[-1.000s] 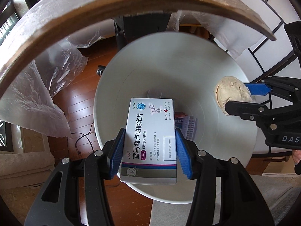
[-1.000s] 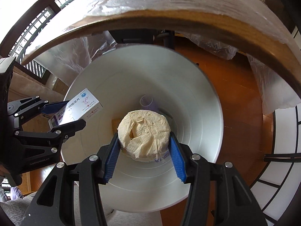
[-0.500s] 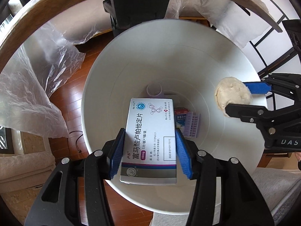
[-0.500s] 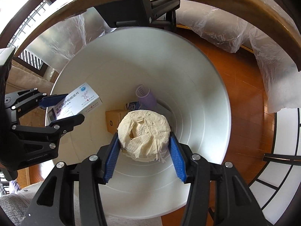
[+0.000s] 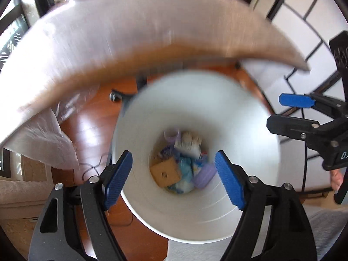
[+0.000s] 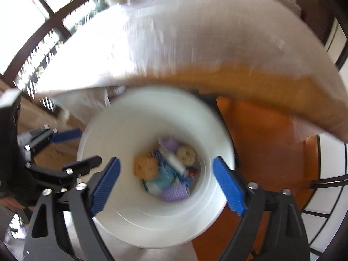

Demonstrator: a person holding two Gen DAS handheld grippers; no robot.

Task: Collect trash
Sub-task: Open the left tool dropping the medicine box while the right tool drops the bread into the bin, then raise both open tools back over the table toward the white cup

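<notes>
The white bin [image 5: 250,119] stands on the floor below both grippers. My left gripper [image 5: 173,163] hangs over its mouth, jaws opening, nothing between them. At the bottom lie the white medicine box [image 5: 188,144], a small cardboard box [image 5: 165,174], a purple roller [image 5: 204,176] and other scraps. My right gripper [image 6: 166,165] is also above the bin [image 6: 108,206], jaws opening and empty. The tan tissue wad [image 6: 186,154] rests inside beside the medicine box [image 6: 174,159]. Each gripper shows in the other's view: the right one [image 5: 280,113], the left one [image 6: 90,146]. Both pictures are blurred.
A wooden table edge wrapped in plastic film [image 5: 152,43] arches over the bin on the far side [image 6: 195,43]. Glossy wood floor [image 5: 91,130] surrounds the bin, with hanging plastic sheet [image 5: 43,134] at the left. A grey trouser leg [image 5: 326,228] is at the lower right.
Both grippers opened and let go: the medicine box and the tissue wad dropped to the bottom of the bin. Both grippers rose, and the bin now looks smaller.
</notes>
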